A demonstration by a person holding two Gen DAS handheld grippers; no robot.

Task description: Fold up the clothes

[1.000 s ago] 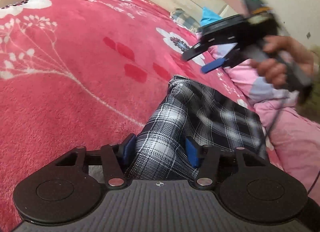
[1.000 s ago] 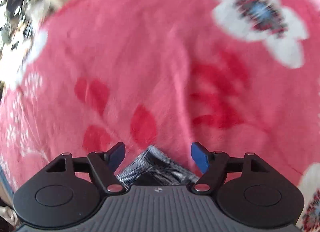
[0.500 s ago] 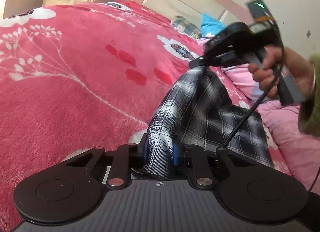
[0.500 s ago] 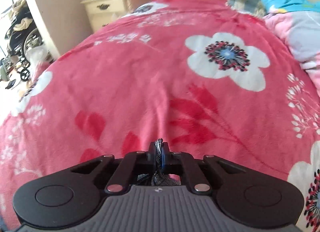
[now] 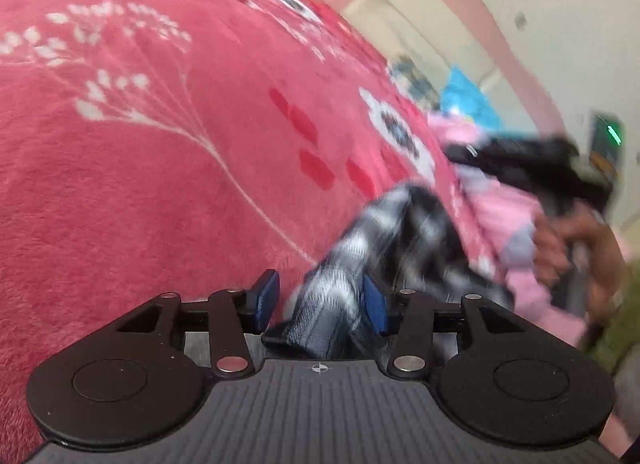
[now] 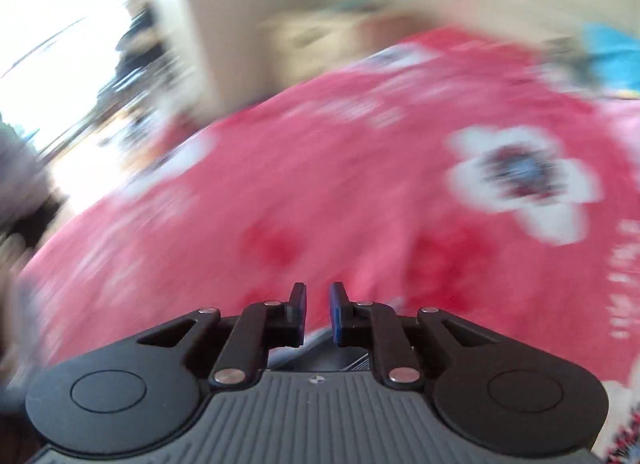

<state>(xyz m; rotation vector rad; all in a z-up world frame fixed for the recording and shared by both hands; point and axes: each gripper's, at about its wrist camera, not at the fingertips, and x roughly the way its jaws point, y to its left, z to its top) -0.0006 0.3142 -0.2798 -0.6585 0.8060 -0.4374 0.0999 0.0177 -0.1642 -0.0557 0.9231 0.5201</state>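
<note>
A black-and-white plaid garment [image 5: 400,232] lies bunched on the red floral blanket [image 5: 160,192]. Its near end sits between the fingers of my left gripper [image 5: 320,298]. The jaws are opening: the right pad [image 5: 374,304] touches the cloth, and the left pad [image 5: 264,298] stands clear of it. My right gripper [image 5: 460,154], blurred and held by a hand [image 5: 568,240], hovers above the garment's far end. In the right wrist view its jaws [image 6: 318,304] are opening, with a narrow gap and nothing between the tips. A sliver of plaid [image 6: 354,362] shows beneath them.
A pink quilt [image 5: 504,208] and a blue pillow [image 5: 468,100] lie at the bed's head by a pink-framed headboard [image 5: 420,16]. A cream nightstand [image 6: 320,32] stands beyond the bed. A bright window [image 6: 60,24] is at the left.
My left jaws, shut on the plaid cloth half a second ago, have parted. My right jaws have let the pinched corner go and stand slightly apart. Both views now blur with motion.
</note>
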